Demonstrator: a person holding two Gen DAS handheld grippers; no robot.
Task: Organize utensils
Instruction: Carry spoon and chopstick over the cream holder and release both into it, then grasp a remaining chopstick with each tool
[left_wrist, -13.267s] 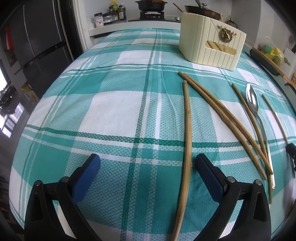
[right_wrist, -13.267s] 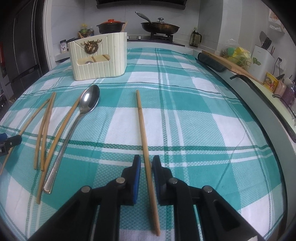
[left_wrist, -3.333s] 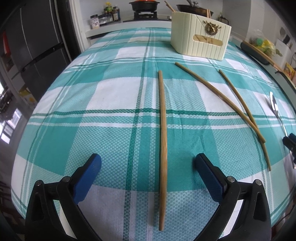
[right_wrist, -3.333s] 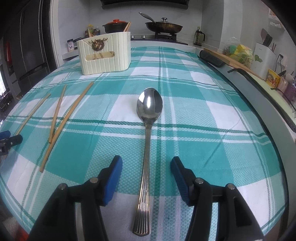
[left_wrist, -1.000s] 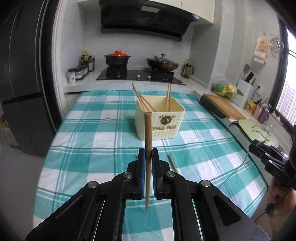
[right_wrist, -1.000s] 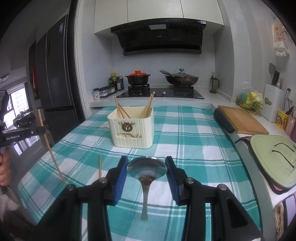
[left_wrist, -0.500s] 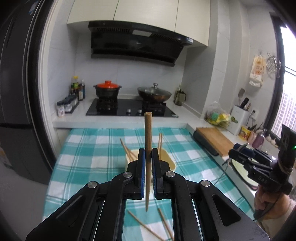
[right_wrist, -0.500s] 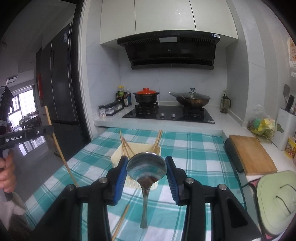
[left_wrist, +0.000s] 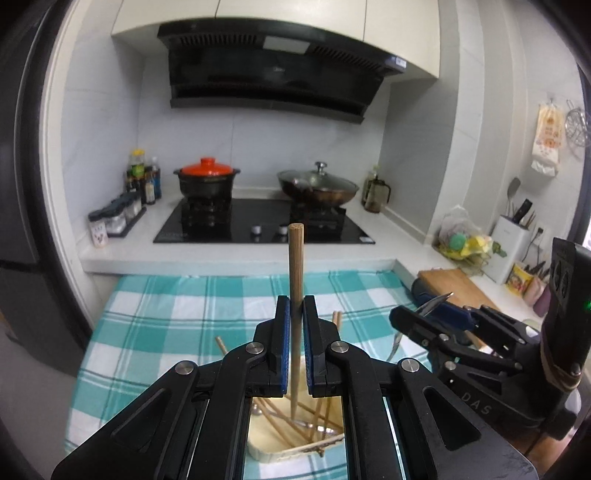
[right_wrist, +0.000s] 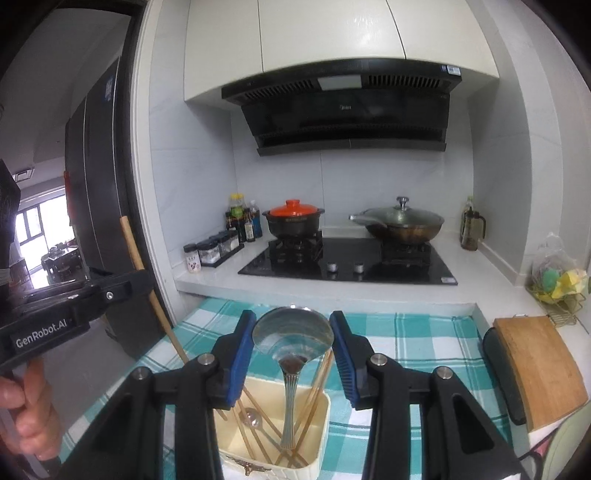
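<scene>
1. The left gripper (left_wrist: 294, 325) is clamped on an upright wooden chopstick (left_wrist: 295, 273), its lower tip inside the cream ribbed plastic utensil holder (right_wrist: 314, 458).
2. The right gripper (right_wrist: 293, 354) pinches the steel spoon (right_wrist: 291, 339) by its bowl, handle hanging into the holder among other chopsticks.

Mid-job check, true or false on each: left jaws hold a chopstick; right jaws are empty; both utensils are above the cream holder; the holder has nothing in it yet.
1. The left gripper clamps a chopstick upright. True.
2. The right gripper is empty. False: it grips a spoon by the bowl.
3. Both utensils hang over the cream holder. True.
4. The holder is empty. False: chopsticks and a spoon already lie inside.
</scene>
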